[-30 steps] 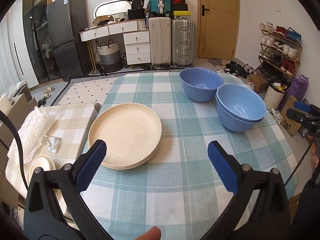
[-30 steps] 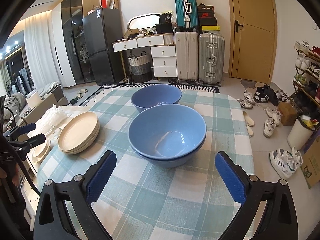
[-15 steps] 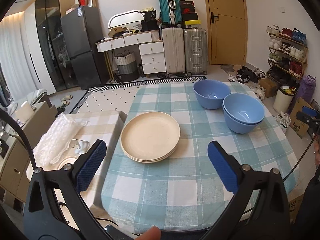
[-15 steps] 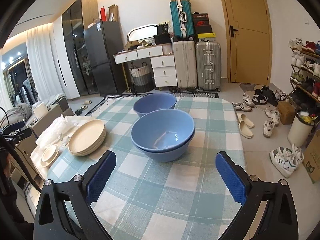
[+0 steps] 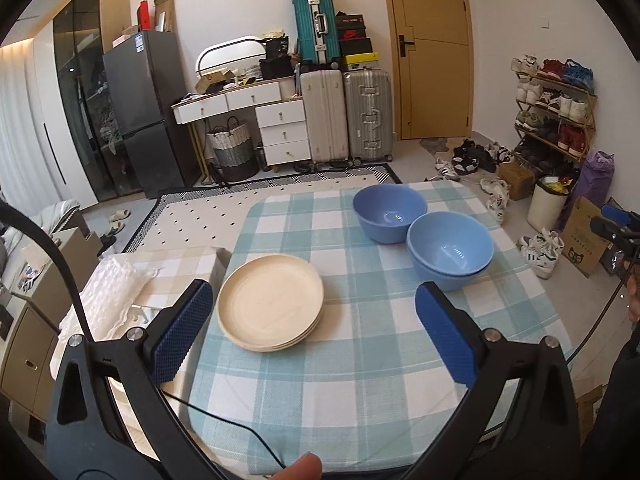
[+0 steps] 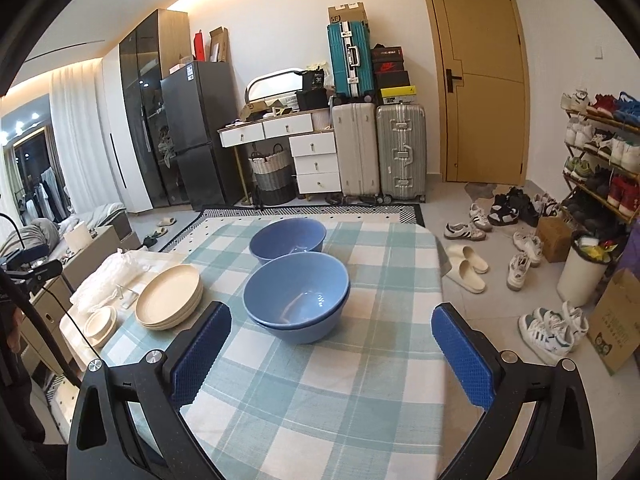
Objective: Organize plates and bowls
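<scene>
Both claws, left claw [image 5: 310, 328] and right claw [image 6: 332, 354], spread, empty, above checked-cloth worktop [image 5: 360, 380]; cream plate stack [image 5: 270, 306] left, nested blue bowls [image 6: 296, 300] before single blue bowl [image 6: 288, 239], nothing between.

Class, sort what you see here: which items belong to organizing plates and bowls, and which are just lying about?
Belongs to the job:
stack of cream plates
nested pair of blue bowls
single blue bowl

Just lying about:
suitcases
shoe rack
woven basket
small white dishes on the side table
</scene>
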### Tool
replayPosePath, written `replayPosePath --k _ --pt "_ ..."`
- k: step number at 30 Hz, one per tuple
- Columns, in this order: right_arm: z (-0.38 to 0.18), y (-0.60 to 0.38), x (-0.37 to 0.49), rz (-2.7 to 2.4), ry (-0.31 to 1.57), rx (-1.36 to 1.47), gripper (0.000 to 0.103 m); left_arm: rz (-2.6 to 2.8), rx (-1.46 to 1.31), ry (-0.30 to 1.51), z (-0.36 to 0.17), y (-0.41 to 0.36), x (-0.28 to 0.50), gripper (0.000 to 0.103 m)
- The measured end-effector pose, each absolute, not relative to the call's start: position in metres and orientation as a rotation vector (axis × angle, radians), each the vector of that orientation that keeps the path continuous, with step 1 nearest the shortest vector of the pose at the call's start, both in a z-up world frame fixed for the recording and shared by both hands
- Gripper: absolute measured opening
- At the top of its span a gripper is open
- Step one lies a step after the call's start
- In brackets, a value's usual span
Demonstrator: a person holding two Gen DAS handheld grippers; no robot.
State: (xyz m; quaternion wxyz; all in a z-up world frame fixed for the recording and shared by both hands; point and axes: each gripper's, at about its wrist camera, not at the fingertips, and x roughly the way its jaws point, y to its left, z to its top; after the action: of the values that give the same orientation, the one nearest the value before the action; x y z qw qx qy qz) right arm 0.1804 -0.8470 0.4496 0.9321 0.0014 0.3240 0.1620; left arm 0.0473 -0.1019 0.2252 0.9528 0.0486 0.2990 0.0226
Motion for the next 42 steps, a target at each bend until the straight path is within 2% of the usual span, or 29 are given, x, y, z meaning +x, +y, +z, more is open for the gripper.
replayPosePath --k 7,16,28,42 --pt "0.464 -0.86 0.198 0.321 0.675 0.024 0.102 -0.022 0.098 0.621 0.243 -0.142 0.087 0.101" --pt "0.463 -0.863 0.241 0.301 0.72 0.014 0.102 -0.082 0.078 0.671 0.233 -0.175 0.157 0.101" --pt "0.433 -0.854 0.311 0.298 0.816 0.009 0.102 -0.132 0.05 0.772 0.183 -0.192 0.263 0.101" --pt "0.366 -0.837 0.388 0.328 0.948 0.003 0.102 -0.166 0.03 0.916 0.088 -0.199 0.366 0.101"
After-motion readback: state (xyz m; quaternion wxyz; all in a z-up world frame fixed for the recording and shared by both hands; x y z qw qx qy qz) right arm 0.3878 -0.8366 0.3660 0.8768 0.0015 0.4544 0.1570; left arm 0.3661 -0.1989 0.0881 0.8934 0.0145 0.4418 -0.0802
